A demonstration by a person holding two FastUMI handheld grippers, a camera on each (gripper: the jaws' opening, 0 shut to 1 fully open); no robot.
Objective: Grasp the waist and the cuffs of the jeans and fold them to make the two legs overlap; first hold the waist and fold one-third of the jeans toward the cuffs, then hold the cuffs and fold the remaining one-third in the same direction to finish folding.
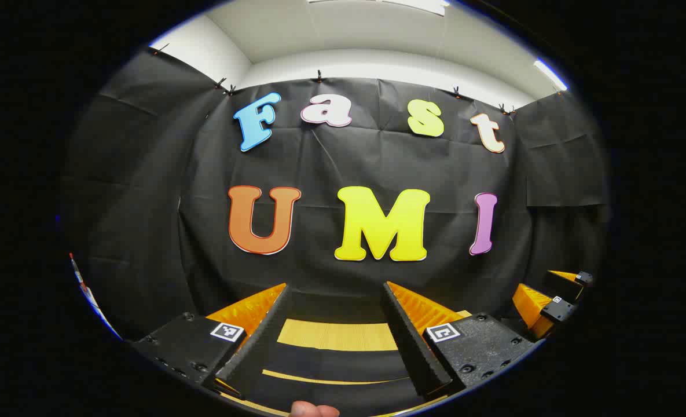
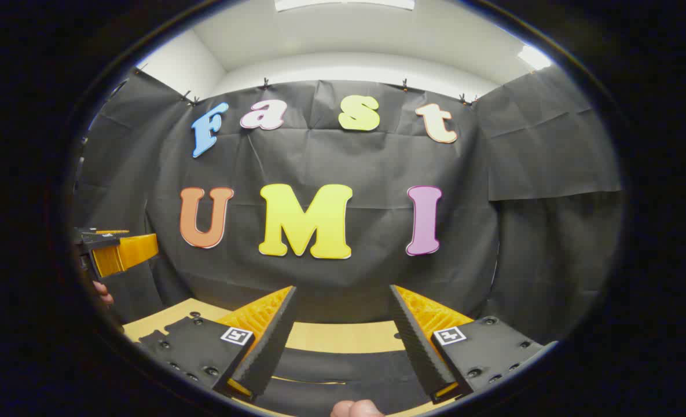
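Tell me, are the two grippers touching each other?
Apart. The right gripper view shows the left gripper off to the side, with wall cloth showing between it and the right gripper.

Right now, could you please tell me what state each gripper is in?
Left gripper: open, nothing between its fingers, held above the table.
Right gripper: open, holding nothing.

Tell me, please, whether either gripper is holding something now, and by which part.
Nothing is held. The left gripper and the right gripper both stand open, with no thing between their fingers.
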